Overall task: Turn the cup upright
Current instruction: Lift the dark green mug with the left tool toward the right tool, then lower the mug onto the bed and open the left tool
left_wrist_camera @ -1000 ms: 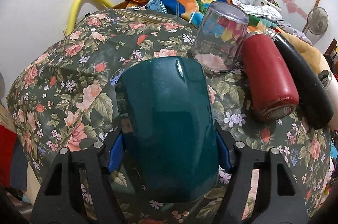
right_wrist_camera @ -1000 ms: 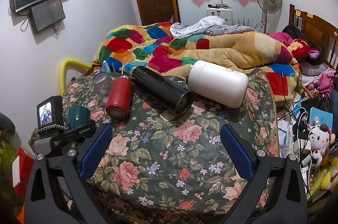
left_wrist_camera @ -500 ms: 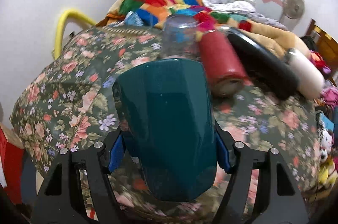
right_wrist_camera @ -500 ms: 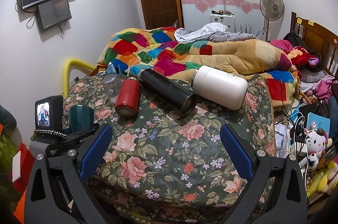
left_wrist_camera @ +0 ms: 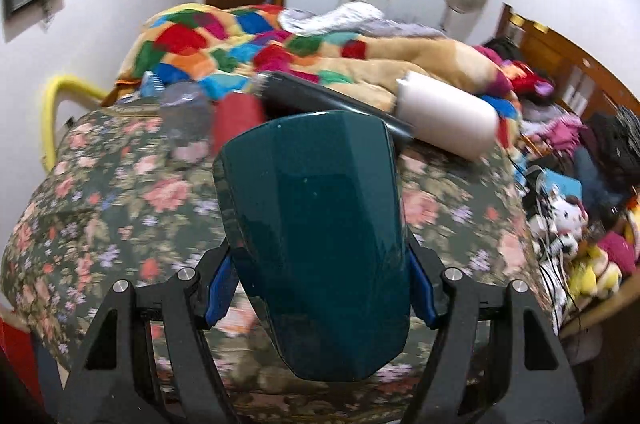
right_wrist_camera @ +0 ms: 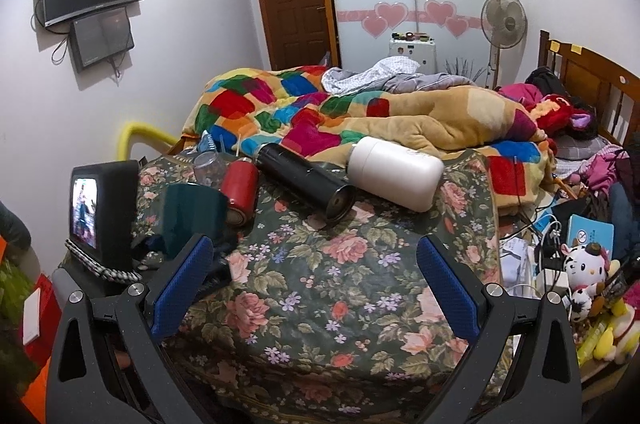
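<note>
My left gripper [left_wrist_camera: 318, 286] is shut on a dark teal cup [left_wrist_camera: 316, 232], gripped by its sides and held above the flowered table [left_wrist_camera: 120, 208]. The cup's closed end points away from the camera. In the right wrist view the same cup [right_wrist_camera: 192, 216] shows at the left, held over the table's left part by the left gripper's body with its small screen [right_wrist_camera: 100, 212]. My right gripper [right_wrist_camera: 314, 288] is open and empty above the table's near middle.
Lying on the table [right_wrist_camera: 320, 284] at the back are a red bottle [right_wrist_camera: 240, 192], a black flask [right_wrist_camera: 308, 184] and a white flask [right_wrist_camera: 394, 176]. A clear glass [right_wrist_camera: 208, 168] stands behind the red bottle. A bed with a patchwork quilt [right_wrist_camera: 320, 112] lies beyond.
The left gripper has lifted the teal cup and swung its view to the right, away from the table surface. The right gripper has stayed open and nearly still.
</note>
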Available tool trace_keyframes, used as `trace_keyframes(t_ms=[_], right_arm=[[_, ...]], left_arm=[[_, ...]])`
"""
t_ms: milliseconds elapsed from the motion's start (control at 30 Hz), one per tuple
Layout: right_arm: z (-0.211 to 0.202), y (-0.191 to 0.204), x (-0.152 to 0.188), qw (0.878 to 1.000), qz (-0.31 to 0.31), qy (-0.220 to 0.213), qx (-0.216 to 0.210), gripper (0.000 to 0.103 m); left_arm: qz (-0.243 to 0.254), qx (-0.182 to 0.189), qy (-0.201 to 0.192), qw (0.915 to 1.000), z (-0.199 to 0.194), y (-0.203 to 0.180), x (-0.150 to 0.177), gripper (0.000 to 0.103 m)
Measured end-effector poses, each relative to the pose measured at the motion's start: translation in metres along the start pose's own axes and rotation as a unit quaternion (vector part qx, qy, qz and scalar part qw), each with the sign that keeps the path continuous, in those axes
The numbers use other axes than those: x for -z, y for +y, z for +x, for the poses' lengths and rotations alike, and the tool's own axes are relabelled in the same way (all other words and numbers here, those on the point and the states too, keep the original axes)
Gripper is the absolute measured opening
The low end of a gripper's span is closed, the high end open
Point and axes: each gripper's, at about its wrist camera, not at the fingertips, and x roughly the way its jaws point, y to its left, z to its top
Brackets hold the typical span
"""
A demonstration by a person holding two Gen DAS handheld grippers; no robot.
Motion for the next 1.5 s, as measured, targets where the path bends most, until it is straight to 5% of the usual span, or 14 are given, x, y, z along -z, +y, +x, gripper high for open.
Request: trace_keyframes(t_ms=[267,767,1167,1500], right_arm=[[-0.002,-0.020,0.004,1.000,0.010,0.003,0.017,0.102],[0.011,-0.033,0.011,0.999,0.019,0.030,0.025,0.102],[0.012,-0.023,0.012,0.999,0.010,0.038,0.025,0.102],[0.007,-0.011,0.013,0.999,0.002,0.034,0.025,0.102]], left_arm=[[0.022,0.032,0.060,0.9974,0.041,-0.034,0.016,0.070],[0.014,0.021,0.123,0.9920,0.077,-0.027,0.031,0.071],[0.041,0.003,0.113,0.9927,0.068,-0.032,0.031,0.072],[0.028,0.016,0.049,0.9983,0.002,-0.015,0.018,0.080]])
